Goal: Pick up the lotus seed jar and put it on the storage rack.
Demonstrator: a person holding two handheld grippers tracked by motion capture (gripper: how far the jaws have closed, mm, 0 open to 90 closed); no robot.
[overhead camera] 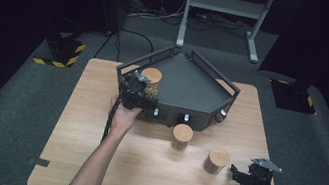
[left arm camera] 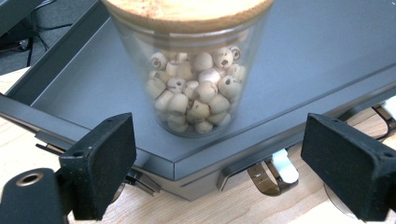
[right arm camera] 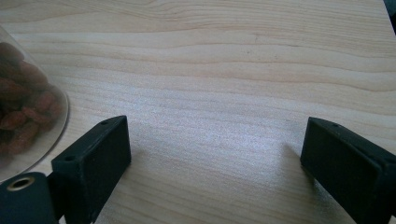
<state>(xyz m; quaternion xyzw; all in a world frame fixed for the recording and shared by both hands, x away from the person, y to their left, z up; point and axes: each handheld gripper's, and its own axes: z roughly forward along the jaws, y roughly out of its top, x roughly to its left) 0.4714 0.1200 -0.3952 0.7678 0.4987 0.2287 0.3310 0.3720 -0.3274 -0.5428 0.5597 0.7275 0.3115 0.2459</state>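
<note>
A glass jar of pale round seeds [left arm camera: 194, 88] with a cork lid [overhead camera: 151, 75] stands in the left corner of a dark grey tray [overhead camera: 189, 84]. My left gripper [overhead camera: 134, 87] is open just in front of that jar [left arm camera: 219, 172], jaws wide apart and off the glass. Two more cork-lidded jars stand on the table: one in the middle [overhead camera: 182, 136] and one to its right [overhead camera: 217, 160]. My right gripper [overhead camera: 240, 175] is open beside the right jar, whose reddish-brown contents [right arm camera: 23, 112] show at the left of the right gripper view [right arm camera: 215, 163].
The tray [left arm camera: 299, 60] has raised rails and metal clasps [left arm camera: 273, 175] on its front wall. The wooden table [overhead camera: 152, 182] has bare surface at its front and left. Beyond it are dark floor, cables and a metal stand [overhead camera: 226, 11].
</note>
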